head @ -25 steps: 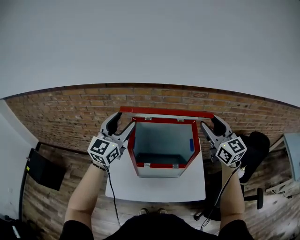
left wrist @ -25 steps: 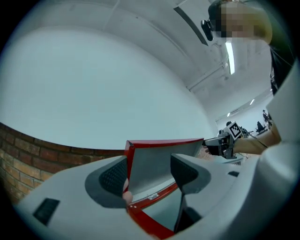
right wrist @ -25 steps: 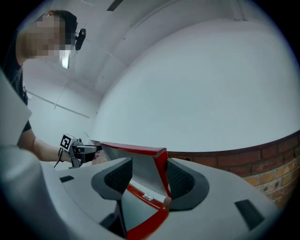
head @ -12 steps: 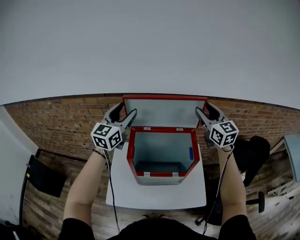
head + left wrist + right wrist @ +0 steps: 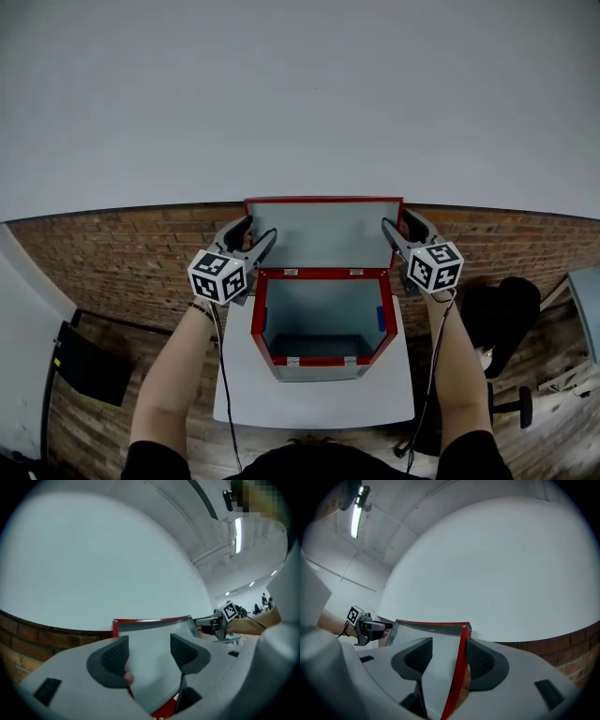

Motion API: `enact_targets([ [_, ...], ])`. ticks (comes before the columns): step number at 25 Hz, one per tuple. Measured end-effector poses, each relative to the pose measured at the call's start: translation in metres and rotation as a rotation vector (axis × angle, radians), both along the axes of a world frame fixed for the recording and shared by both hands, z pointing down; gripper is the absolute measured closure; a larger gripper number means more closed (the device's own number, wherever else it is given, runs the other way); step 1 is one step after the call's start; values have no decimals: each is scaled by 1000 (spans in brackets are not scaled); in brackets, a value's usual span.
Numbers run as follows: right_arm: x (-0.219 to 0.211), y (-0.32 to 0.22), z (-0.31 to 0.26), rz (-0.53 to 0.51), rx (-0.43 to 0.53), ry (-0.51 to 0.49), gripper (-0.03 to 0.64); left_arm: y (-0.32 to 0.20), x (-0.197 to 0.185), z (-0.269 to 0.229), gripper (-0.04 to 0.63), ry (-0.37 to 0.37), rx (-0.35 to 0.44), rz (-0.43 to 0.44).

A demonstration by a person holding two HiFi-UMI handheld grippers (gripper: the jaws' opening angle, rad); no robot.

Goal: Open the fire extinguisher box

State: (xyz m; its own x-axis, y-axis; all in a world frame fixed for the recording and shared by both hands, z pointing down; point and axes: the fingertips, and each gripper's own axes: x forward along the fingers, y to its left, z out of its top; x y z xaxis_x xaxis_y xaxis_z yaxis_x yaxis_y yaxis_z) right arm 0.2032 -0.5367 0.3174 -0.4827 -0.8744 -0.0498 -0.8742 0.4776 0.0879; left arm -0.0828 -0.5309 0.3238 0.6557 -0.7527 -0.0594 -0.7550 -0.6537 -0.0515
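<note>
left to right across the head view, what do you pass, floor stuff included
black object on the floor → left claw → red-framed lid → right claw → black chair

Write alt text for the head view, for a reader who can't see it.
A red fire extinguisher box sits open on a white table, its lid standing upright. The left claw and right claw, both open, straddle the lid's left and right edges, with a brick wall behind.
</note>
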Motion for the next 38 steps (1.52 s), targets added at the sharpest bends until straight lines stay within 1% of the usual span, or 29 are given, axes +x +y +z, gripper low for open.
enact_targets([
  [2, -1, -2, 0, 2, 0, 5, 394, 3, 12, 5, 272, -37, -9, 31],
  [4, 0, 1, 0, 9, 7, 5, 394, 5, 14, 6, 272, -16, -16, 32],
  [6, 6, 8, -1, 26, 19, -2, 394, 7, 7, 4, 272, 15, -10, 8],
  [9, 18, 30, -9, 46, 45, -33, 394, 20, -7, -6, 272, 32, 36, -42],
  [12, 12, 65, -21, 6, 71, -60, 396, 49, -12, -20, 278, 67, 90, -46],
  [13, 7, 77, -26, -5, 81, -64, 406, 60, -11, -25, 297, 77, 111, -49],
  [14, 2, 89, -30, -12, 94, -67, 451, 72, -10, -31, 329, 84, 133, -54],
  [16, -9, 113, -39, -27, 116, -78, 543, 95, -6, -40, 440, 96, 176, -60],
  [17, -15, 124, -44, -37, 125, -82, 559, 107, -3, -44, 479, 104, 191, -57],
  [18, -21, 134, -47, -50, 134, -80, 568, 118, 1, -47, 504, 113, 200, -49],
  [21, -43, 165, -48, -93, 162, -45, 587, 150, 11, -48, 548, 130, 207, -17],
  [24, -63, 193, -34, -121, 161, -22, 597, 180, 24, -35, 548, 113, 194, 10],
  [26, -74, 209, -22, -143, 143, -25, 597, 199, 30, -18, 548, 92, 175, 25],
  [29, -87, 230, 3, -169, 96, -43, 598, 225, 37, 12, 548, 70, 132, 46],
  [32, -98, 248, 32, -177, 43, -37, 598, 247, 43, 42, 548, 51, 81, 70],
  [34, -106, 258, 50, -185, 15, -33, 598, 260, 44, 60, 548, 55, 42, 84],
  [38, -118, 279, 79, -206, -30, -36, 598, 277, 40, 84, 548, 91, -30, 101],
])
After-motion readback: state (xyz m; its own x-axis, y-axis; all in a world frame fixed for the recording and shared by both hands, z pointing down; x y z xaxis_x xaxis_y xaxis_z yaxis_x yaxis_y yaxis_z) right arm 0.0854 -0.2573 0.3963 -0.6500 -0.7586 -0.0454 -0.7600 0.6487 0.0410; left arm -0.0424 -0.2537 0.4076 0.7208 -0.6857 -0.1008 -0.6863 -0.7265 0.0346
